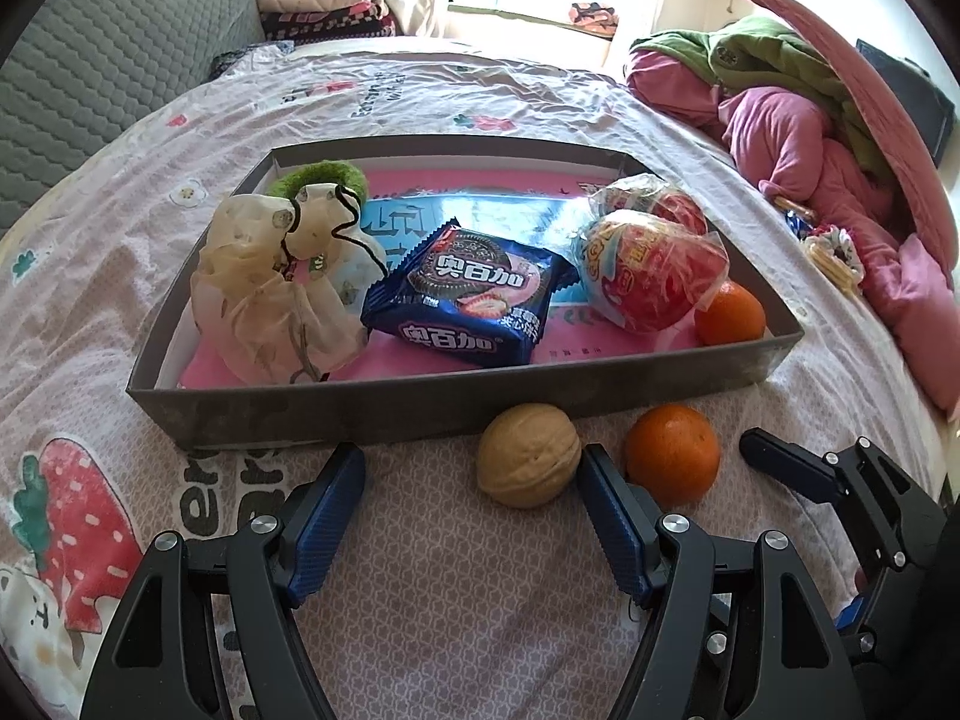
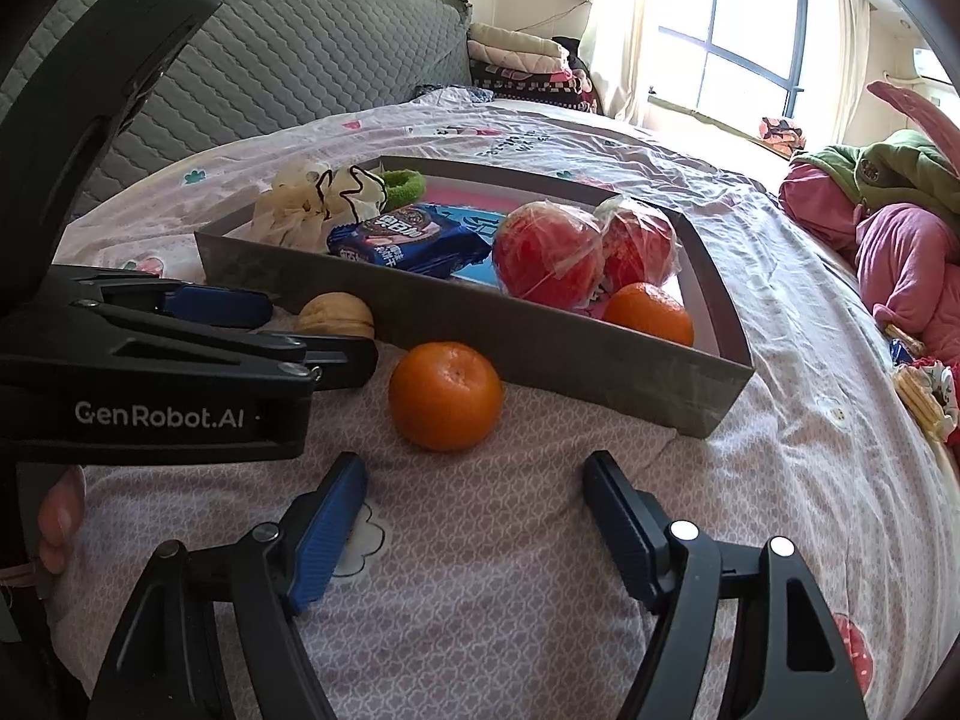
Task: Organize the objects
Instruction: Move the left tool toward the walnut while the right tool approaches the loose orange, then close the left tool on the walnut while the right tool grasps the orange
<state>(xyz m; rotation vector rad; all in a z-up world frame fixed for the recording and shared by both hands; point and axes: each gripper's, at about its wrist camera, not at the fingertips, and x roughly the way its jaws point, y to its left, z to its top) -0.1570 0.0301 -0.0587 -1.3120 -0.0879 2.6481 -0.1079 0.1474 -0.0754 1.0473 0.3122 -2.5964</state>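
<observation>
Both hand-held grippers, left (image 1: 471, 468) and right (image 2: 474, 480), gape open and hold nothing above the bed (image 1: 420, 600). A walnut (image 1: 529, 455) and an orange (image 2: 445, 395) lie just outside the grey tray's (image 1: 360, 405) near wall.

White lettering "GenRobot.AI" is showing on the black plastic body of the left tongs (image 2: 312, 333). Chinese characters "奥百加" are showing twice on the dark blue cookie packet (image 1: 465, 300).
</observation>
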